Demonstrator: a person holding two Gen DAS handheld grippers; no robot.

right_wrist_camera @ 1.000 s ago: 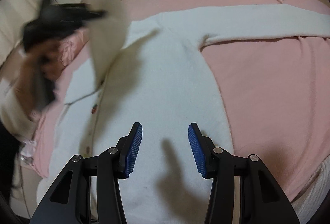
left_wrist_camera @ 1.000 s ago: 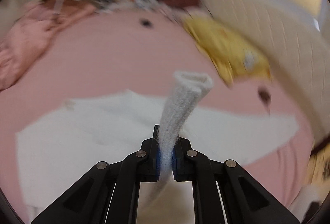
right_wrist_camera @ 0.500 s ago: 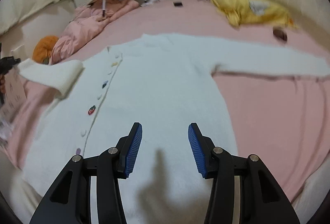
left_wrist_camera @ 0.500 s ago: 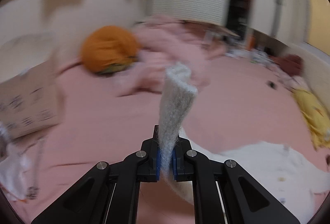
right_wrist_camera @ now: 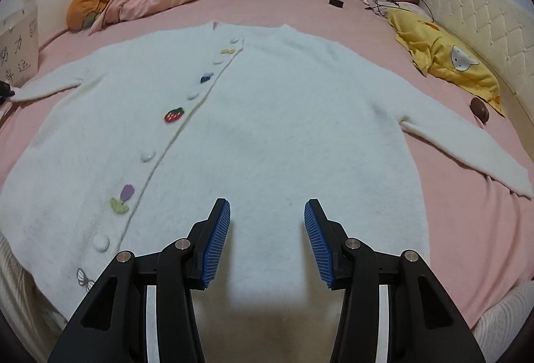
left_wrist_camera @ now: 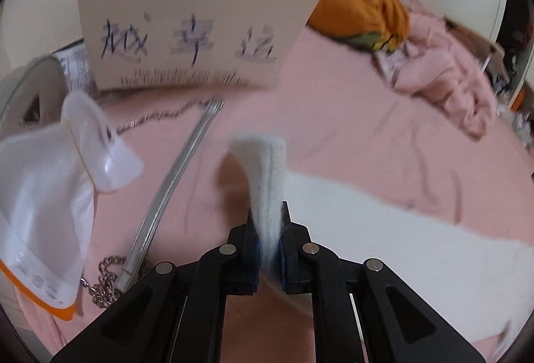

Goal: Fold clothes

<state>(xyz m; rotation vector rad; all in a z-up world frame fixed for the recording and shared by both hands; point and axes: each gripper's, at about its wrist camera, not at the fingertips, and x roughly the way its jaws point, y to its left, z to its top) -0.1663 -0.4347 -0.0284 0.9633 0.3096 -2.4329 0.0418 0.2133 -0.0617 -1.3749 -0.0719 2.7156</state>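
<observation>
One white cardigan [right_wrist_camera: 253, 116] is lying flat and face up on the pink bed [right_wrist_camera: 467, 216], buttoned, with its body spread wide and both sleeves stretched out to the sides. I judge it is laid this way so that its outline is clear for folding; nothing of it is folded over at this moment.

The left tongs [left_wrist_camera: 267, 249] are clenched on the cuff of the left sleeve [left_wrist_camera: 263, 169], and they are holding it out near the bed's edge, close to a cardboard sign [left_wrist_camera: 200, 5] with handwriting. The cuff is sticking up out of the jaws, and the rest of the sleeve is running back to the right toward the body. Holding it at the cuff is probably keeping the sleeve straight.

The right tongs [right_wrist_camera: 267, 242] are released, with the jaws wide apart, and they are hanging over the lower part of the cardigan near the hem, gripping nothing.

Counting: one cardigan, two sleeves, two pairs of tongs. On the front I am seeing four plain round buttons for certain and some small ornaments: a strawberry [right_wrist_camera: 174, 114], a tulip [right_wrist_camera: 122, 198], a blue one and a yellow one. A yellow pillow [right_wrist_camera: 447, 59] is lying at the right.
</observation>
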